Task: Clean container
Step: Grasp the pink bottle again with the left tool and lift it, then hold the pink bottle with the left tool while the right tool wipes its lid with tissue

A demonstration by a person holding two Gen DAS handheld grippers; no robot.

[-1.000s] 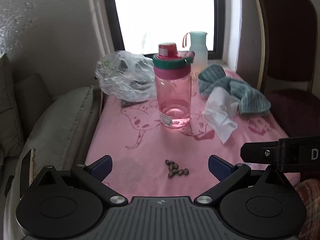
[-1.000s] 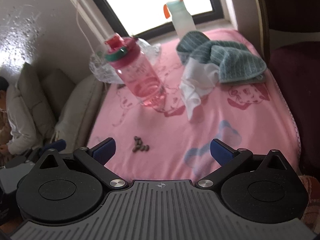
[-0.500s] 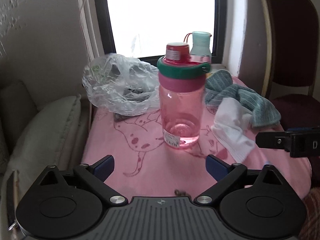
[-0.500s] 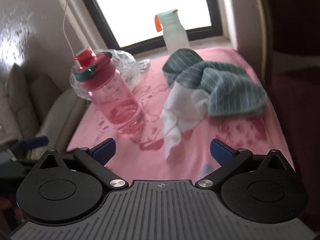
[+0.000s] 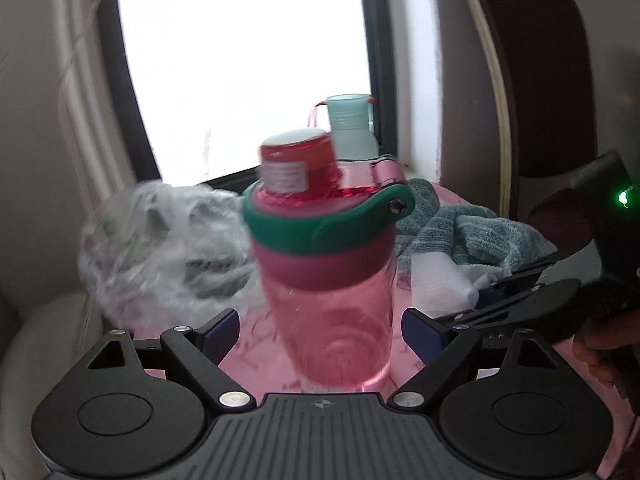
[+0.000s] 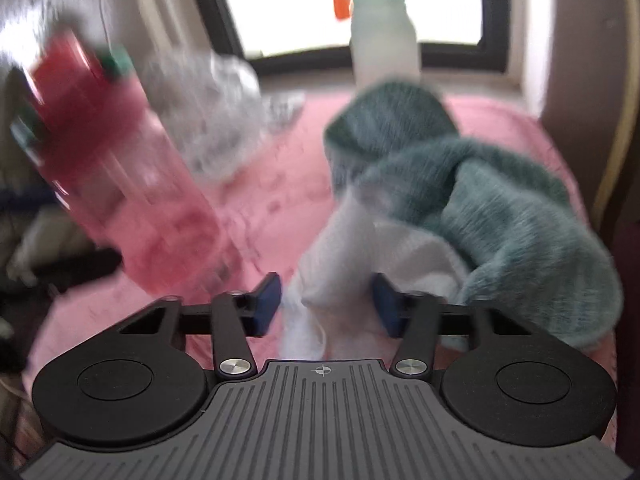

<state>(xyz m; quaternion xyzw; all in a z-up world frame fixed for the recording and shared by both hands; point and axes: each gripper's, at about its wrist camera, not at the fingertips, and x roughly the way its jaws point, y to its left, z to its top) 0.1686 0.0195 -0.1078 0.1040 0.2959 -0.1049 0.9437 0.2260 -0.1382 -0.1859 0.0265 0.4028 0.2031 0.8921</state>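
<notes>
Left wrist view: the left gripper (image 5: 320, 330) is spread wide, its pads on either side of the bottle (image 5: 330, 280) but not touching it. The bottle stands upright on the pink cloth (image 5: 260, 360), lid (image 5: 320, 208) on, a little liquid at its base. This looks like the reach to grasp, the cleaning itself not yet begun. The next move, I judge, calls for closing squarely on the smooth, round body, low enough that it does not tip. At the right edge the right gripper (image 5: 516, 300) points at the pale rag (image 5: 440, 284).

Right wrist view: the right gripper (image 6: 326, 304) is part open, its fingers straddling the white rag (image 6: 344, 248) without pinching it yet. The rag is soft and will bunch, so the jaws should go deep before they shut. The bottle (image 6: 132, 184) stands to the left, blurred.

The cloth covers a small table. Behind lie a green towel (image 6: 500, 208) overlapping the rag, a crumpled plastic bag (image 6: 212, 104) and a spray bottle (image 6: 380, 36) by a bright window (image 5: 248, 60). A dark chair (image 5: 540, 60) stands to the right, cushions (image 5: 48, 340) to the left.
</notes>
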